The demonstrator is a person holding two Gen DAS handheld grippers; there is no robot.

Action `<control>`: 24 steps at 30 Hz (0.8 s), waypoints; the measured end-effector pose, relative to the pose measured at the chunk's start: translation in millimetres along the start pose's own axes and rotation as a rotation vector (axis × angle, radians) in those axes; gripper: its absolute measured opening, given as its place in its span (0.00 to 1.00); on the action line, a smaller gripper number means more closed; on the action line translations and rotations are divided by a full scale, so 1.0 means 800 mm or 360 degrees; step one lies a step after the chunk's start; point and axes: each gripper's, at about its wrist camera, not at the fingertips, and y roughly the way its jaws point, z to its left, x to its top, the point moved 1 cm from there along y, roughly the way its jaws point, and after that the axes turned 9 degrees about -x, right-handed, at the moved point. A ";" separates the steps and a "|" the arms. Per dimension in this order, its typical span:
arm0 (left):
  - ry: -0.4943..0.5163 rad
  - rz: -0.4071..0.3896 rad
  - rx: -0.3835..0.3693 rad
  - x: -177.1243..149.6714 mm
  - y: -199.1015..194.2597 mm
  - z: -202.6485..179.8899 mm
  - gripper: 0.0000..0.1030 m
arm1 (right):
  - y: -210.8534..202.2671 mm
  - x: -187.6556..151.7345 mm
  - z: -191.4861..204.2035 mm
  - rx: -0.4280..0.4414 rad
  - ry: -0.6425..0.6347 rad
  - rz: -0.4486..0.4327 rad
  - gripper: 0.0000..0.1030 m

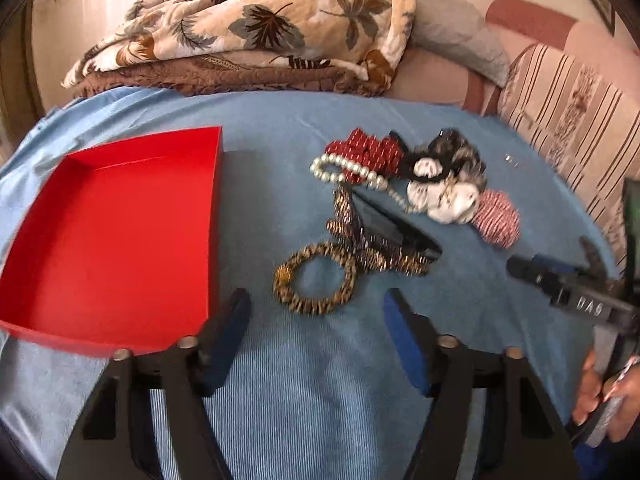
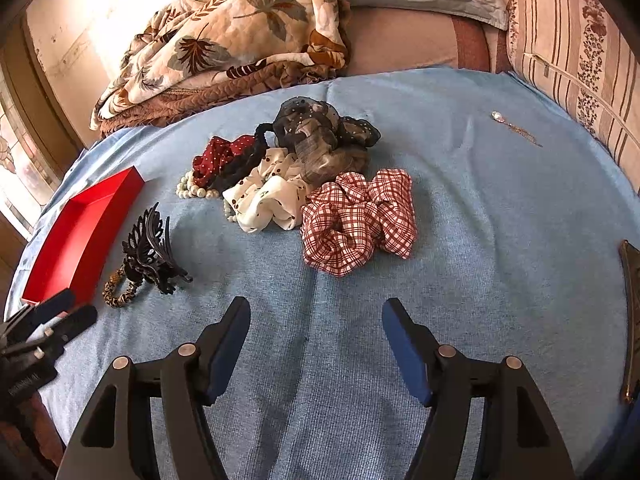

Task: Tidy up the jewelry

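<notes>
An empty red box (image 1: pixel 116 232) lies on the blue cloth at the left; it shows too in the right wrist view (image 2: pixel 80 236). A leopard-print scrunchie (image 1: pixel 316 280) and a black claw clip (image 2: pixel 150 252) lie beside it. Further back lie a pearl string (image 1: pixel 344 172), a red dotted scrunchie (image 2: pixel 218 158), a white one (image 2: pixel 266 200), a grey sheer one (image 2: pixel 320 136) and a red checked one (image 2: pixel 358 220). My left gripper (image 1: pixel 316 320) is open just before the leopard scrunchie. My right gripper (image 2: pixel 316 320) is open, short of the checked scrunchie.
A small pendant with a chain (image 2: pixel 514 128) lies at the far right of the cloth. A dark flat clip (image 2: pixel 632 320) lies at the right edge. A leaf-print quilt (image 1: pixel 256 28) and striped cushions (image 2: pixel 580 52) stand behind the cloth.
</notes>
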 end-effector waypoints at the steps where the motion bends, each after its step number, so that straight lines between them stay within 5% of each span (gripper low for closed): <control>1: 0.0001 0.0009 -0.0025 0.004 0.003 0.001 0.52 | 0.000 0.000 0.000 0.0004 0.0002 0.0002 0.71; 5: 0.0029 0.0083 -0.0123 0.007 0.024 0.000 0.32 | -0.002 0.000 0.001 0.0005 -0.0007 -0.0008 0.71; 16: 0.0122 0.0230 -0.0204 0.004 0.075 -0.018 0.31 | 0.007 0.030 -0.019 -0.0048 0.0042 -0.0050 0.72; 18: 0.0106 0.0237 -0.0176 0.005 0.076 -0.016 0.05 | 0.016 0.040 -0.019 -0.0080 0.0034 -0.0061 0.75; 22: 0.0015 0.0214 -0.0249 0.006 0.065 -0.008 0.05 | 0.041 0.049 -0.014 -0.0094 0.0025 -0.0027 0.75; 24: 0.0000 0.0181 -0.0258 0.008 0.054 -0.009 0.05 | 0.051 0.048 -0.010 -0.0102 0.0011 0.0004 0.61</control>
